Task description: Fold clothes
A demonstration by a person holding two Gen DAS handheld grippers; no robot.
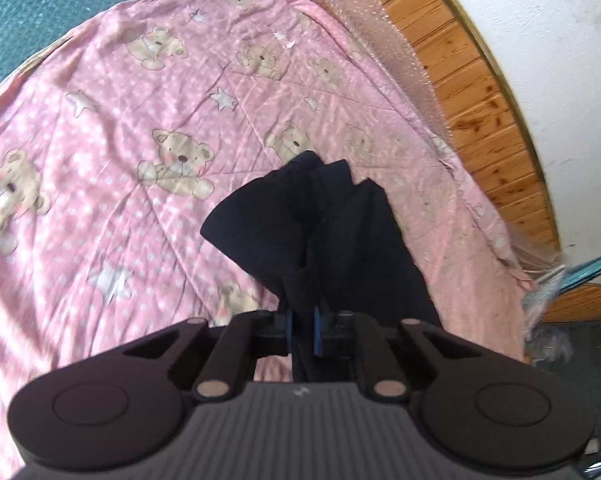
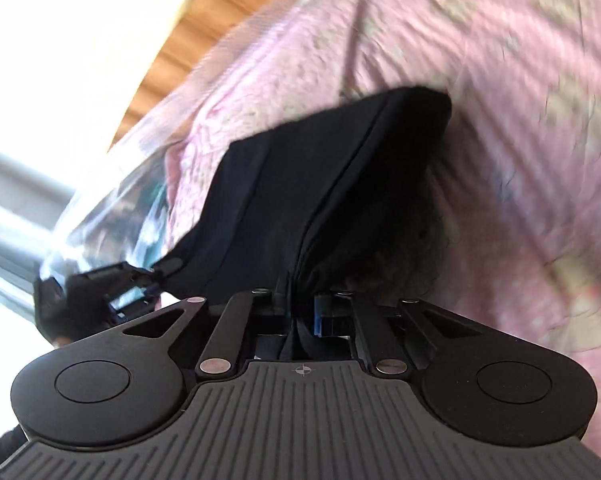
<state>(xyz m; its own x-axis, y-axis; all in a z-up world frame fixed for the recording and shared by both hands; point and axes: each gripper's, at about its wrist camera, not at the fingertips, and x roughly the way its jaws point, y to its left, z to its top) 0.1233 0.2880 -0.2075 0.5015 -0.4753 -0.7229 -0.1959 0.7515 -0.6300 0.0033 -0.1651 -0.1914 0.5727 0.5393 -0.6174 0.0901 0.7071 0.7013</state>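
A dark navy garment hangs bunched over a pink bedspread printed with teddy bears and stars. My left gripper is shut on a gathered edge of the cloth, which runs up between its blue pads. In the right wrist view the same dark garment stretches away from my right gripper, whose jaws are shut on a fold of it. The left gripper shows at the left edge of that view, gripping another corner of the cloth. The right wrist view is tilted and blurred.
A wooden bed frame wrapped in clear bubble film borders the bedspread on the right, with a white wall behind it. A green surface lies beyond the far left edge of the spread.
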